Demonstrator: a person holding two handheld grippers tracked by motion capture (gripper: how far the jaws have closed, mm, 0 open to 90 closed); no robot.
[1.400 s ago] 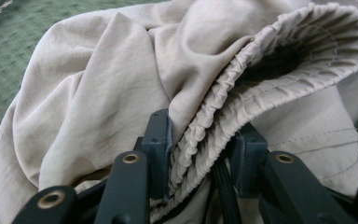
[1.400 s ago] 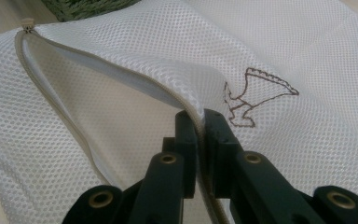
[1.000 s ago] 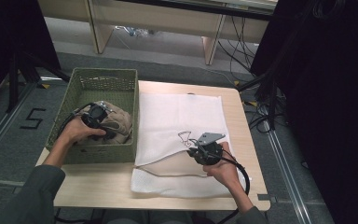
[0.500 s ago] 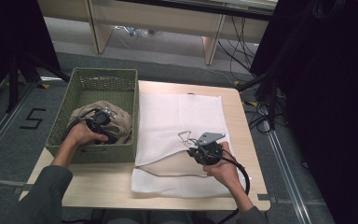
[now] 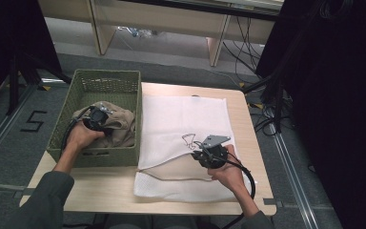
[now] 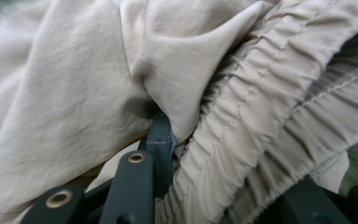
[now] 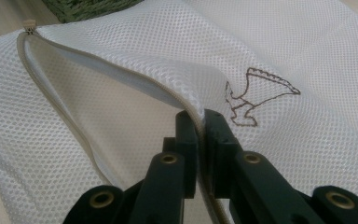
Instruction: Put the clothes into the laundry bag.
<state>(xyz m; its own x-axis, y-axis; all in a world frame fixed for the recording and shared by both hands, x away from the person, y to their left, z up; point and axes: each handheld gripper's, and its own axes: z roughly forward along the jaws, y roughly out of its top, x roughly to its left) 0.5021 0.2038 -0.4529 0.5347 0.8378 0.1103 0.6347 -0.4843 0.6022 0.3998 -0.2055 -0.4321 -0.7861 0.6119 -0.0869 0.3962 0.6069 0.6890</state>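
Note:
A crumpled beige garment (image 5: 121,126) lies in a green woven basket (image 5: 100,74) at the table's left. My left gripper (image 5: 97,119) is pushed into it. Its jaws have just been closing, and in the left gripper view they pinch the garment's (image 6: 74,93) gathered elastic band (image 6: 242,116). A white mesh laundry bag (image 5: 186,114) lies flat to the right. My right gripper (image 5: 198,151) is shut on the bag's upper zipper edge (image 7: 51,88) and holds the mouth lifted a little. In the right gripper view the jaws (image 7: 200,119) meet on that edge.
The wooden table (image 5: 248,124) shows bare strips at the right and front of the bag. A brown bird outline (image 7: 256,98) is printed on the mesh. Cables lie on the floor beyond the table's right edge; a shelf stands behind.
The left hand has shifted a little deeper into the basket and its jaws have come together on the beige fabric. The right hand and bag have not moved.

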